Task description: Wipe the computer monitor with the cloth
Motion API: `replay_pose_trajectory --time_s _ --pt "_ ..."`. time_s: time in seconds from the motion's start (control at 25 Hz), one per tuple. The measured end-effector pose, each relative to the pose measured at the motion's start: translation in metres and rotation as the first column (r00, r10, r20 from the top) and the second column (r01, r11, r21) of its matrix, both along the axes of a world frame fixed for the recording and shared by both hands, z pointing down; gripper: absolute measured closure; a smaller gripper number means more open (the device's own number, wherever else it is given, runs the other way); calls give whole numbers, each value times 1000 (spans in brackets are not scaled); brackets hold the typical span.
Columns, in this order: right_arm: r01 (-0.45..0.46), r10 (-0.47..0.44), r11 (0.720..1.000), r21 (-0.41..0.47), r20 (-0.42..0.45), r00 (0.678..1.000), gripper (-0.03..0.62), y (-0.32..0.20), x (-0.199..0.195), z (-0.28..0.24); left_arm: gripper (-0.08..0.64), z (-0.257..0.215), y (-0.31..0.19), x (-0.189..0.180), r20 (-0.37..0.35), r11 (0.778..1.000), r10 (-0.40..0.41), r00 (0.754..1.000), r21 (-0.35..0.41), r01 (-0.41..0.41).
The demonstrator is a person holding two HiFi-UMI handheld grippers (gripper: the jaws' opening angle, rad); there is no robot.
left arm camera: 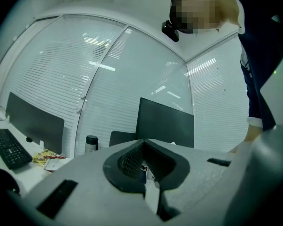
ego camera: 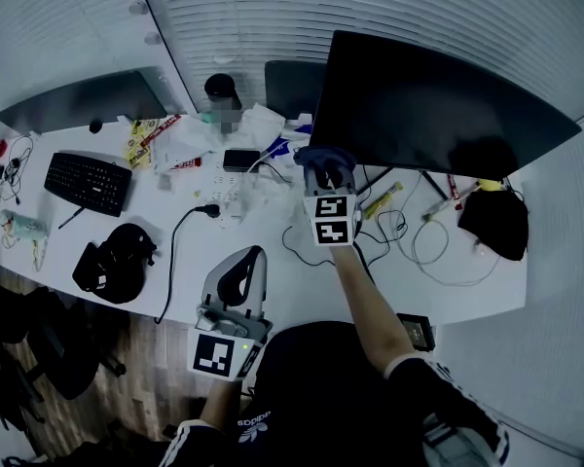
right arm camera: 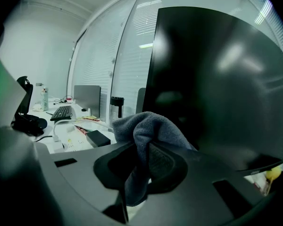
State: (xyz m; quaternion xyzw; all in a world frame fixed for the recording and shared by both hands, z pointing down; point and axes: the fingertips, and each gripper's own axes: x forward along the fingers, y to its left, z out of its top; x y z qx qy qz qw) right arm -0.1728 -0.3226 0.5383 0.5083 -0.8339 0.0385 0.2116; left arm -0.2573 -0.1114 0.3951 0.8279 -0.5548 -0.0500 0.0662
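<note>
Here the long white desk (ego camera: 448,295) runs across the head view, in front of a wall of closed white blinds (ego camera: 273,17). On its right part stands the wide black computer monitor (ego camera: 438,105), with a dark screen. A second dark monitor (ego camera: 78,100) stands well apart from it, at the far left of the desk. Near that one lies a flat black keyboard (ego camera: 88,183), and between the two monitors stands a dark cylindrical cup (ego camera: 222,90), among papers and cables.

The right gripper (ego camera: 326,171) is stretched forward to the lower left corner of the wide monitor. Its jaws are closed on a crumpled grey-blue cloth (ego camera: 323,156). In the right gripper view the cloth (right arm camera: 148,126) is pinched between the two dark pads and bulges out above them, and the black screen (right arm camera: 217,79) fills the space just behind and to the right. Whether the cloth touches the screen, I cannot tell.

The left gripper (ego camera: 248,261) is held low over the near edge of the desk, well apart from the monitor. In the left gripper view its jaws (left arm camera: 144,159) are pressed together at the tips and nothing is between them.
</note>
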Motion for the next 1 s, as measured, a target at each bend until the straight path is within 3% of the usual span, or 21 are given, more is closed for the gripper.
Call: replay_pose_trajectory --time_s 0.68,1.0 --pt "-40 32 990 137 66 997 543 -8 6 -105 555 1 5 4 12 1000 21 1000 -7 -21" --pt "-37 15 961 273 81 997 543 -10 7 -179 555 -4 10 3 2 1000 19 1000 7 -19"
